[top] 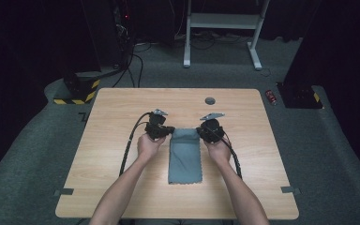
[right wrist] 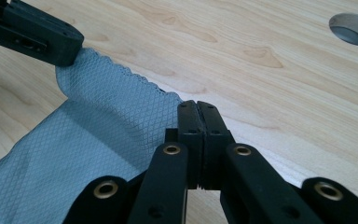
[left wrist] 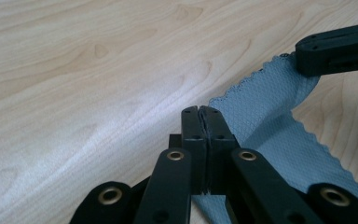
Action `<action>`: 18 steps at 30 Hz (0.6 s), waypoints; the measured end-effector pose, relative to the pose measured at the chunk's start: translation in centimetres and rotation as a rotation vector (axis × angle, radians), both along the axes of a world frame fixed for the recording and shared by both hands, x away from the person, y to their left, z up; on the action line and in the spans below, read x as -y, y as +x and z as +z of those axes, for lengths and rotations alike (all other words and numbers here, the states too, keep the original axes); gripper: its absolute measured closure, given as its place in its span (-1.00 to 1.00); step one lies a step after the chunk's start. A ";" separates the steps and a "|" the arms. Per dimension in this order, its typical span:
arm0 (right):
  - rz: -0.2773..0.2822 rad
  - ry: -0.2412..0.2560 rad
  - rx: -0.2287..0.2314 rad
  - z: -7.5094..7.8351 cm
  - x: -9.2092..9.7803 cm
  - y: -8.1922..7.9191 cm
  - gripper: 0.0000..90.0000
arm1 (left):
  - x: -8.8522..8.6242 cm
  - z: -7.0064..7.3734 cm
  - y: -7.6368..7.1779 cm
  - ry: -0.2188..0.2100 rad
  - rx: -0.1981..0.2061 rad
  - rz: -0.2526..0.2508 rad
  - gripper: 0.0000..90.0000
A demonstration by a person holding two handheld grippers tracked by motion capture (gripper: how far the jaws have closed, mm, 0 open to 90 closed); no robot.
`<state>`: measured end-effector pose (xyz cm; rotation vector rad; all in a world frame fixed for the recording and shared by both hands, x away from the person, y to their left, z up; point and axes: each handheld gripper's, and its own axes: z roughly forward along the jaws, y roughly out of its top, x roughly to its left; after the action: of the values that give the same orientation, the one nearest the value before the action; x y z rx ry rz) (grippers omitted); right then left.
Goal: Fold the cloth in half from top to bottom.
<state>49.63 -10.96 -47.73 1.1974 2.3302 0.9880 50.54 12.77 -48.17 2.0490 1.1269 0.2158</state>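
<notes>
A person sits at a pale wooden table (top: 122, 140) holding a gripper in each hand; a grey-blue cloth (top: 185, 157) lies lengthwise at the middle of the table, between the forearms; the left gripper (top: 168, 131) is pinched on the cloth's far left corner and the right gripper (top: 202, 131) on its far right corner; in each gripper view the black jaws are pressed together with cloth caught between them, and the far edge lifts a little off the wood between the two; a small round hole (top: 210, 101) sits in the table farther off.

The likely risk is a corner slipping free, since each grip seems to catch only a thin edge; uneven pulling could also drag or bunch the cloth.

How much cloth sits inside each grip is hidden by the jaws; whether the cloth is folded in layers is hard to tell.
</notes>
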 end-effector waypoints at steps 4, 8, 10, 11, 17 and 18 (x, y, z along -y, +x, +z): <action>0.011 0.010 -0.003 -0.4 0.0 -0.5 0.98 | -0.1 -0.4 -0.4 0.019 0.001 -0.015 0.98; 0.028 0.001 -0.009 -0.7 0.0 -0.9 0.98 | 0.1 -0.7 -1.0 0.038 0.006 -0.027 0.98; 0.029 -0.002 -0.007 -0.8 -0.1 -1.1 0.98 | 0.2 -0.8 -1.2 0.049 0.009 -0.034 0.98; 0.037 -0.005 -0.005 -0.8 0.0 -1.2 0.98 | 0.2 -0.8 -1.3 0.051 0.009 -0.034 0.98; 0.049 -0.009 -0.015 -1.1 0.0 -1.6 0.98 | 0.1 -0.9 -1.8 0.047 0.008 -0.046 0.98; 0.051 -0.009 -0.017 -1.1 0.0 -1.7 0.98 | 0.0 -0.9 -1.8 0.049 0.011 -0.050 0.98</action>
<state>47.94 -11.00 -48.86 1.1529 2.3865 0.9866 48.69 12.73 -49.08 2.1142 1.0723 0.2322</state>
